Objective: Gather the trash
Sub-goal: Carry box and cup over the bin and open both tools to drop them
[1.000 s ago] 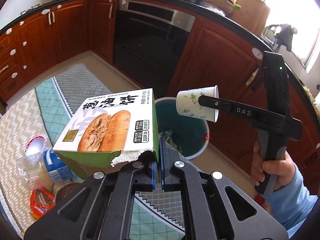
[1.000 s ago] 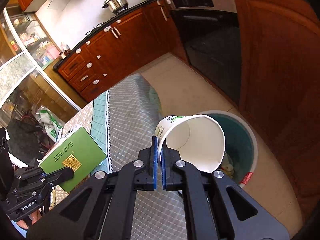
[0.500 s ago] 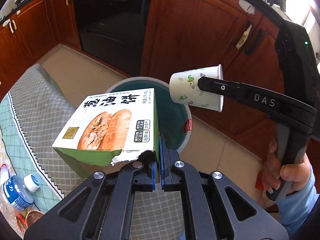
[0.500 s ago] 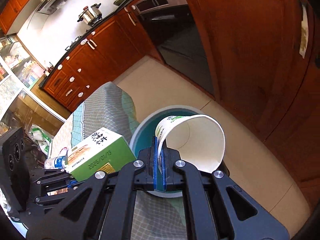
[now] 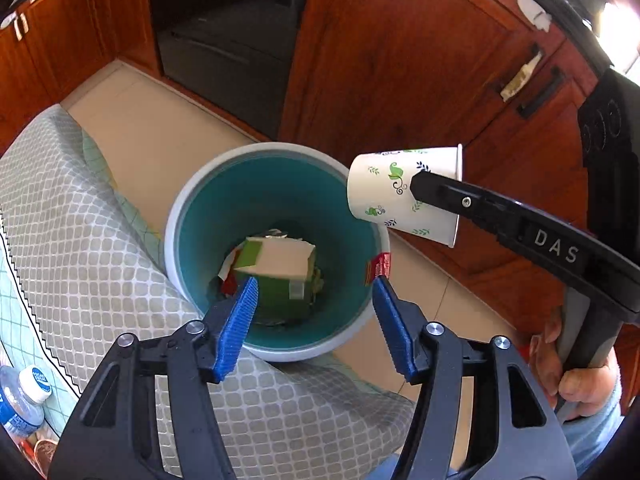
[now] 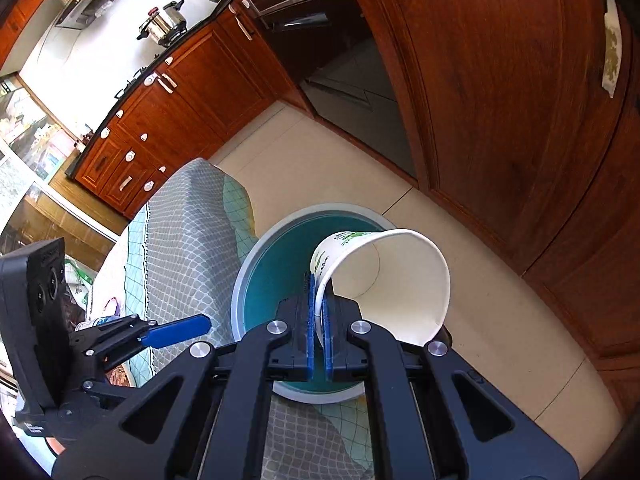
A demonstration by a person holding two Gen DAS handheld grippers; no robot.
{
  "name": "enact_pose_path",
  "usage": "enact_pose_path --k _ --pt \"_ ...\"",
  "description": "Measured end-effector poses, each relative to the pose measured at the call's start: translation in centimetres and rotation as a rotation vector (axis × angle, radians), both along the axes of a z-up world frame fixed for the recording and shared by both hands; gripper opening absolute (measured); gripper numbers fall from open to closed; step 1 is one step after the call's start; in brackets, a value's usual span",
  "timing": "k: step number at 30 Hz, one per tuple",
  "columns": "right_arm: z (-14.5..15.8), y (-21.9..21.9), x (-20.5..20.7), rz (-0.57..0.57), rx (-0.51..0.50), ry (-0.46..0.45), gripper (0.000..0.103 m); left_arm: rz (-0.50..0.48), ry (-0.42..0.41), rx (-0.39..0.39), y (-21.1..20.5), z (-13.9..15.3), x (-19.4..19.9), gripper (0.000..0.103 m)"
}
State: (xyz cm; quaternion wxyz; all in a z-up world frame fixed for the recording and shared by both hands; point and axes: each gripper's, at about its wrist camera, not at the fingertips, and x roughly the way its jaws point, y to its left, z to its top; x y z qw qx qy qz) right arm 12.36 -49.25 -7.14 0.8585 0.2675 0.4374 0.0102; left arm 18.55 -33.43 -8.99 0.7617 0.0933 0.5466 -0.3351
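my left tool [image 5: 314, 312] has just spread its jaws, nothing between them now; the box [image 5: 280, 276] it was pinching half a second ago lies inside the bin [image 5: 178, 216], on what looks like other scraps. one item done. my right tool [image 6: 318, 334] is pressed together on the cup [image 6: 384, 280] rim, over the bin's far edge. cup drops next, i'd say.

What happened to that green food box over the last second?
The left gripper has just opened its jaws and let go of the green food box, which now lies inside the teal trash bin. Both grippers moved over the bin. The right gripper stays shut on the paper cup.
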Motion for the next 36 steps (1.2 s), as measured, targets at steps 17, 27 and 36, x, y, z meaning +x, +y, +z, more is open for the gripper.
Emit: enact_pose_path --k 17,27,36 --pt "-1.5 2.9 2.5 0.100 0.049 0.042 0.007 0.087 -0.071 -0.011 7.1 2.8 -2.7 0.097" --pt "-2.2 3.8 2.7 0.061 0.047 0.072 0.076 0.128 -0.050 -0.006 10.5 2.3 -3.7 0.099" --pt "-2.8 4.7 2.9 0.046 -0.013 0.166 0.087 0.151 -0.029 -0.019 12.1 1.6 -4.4 0.099"
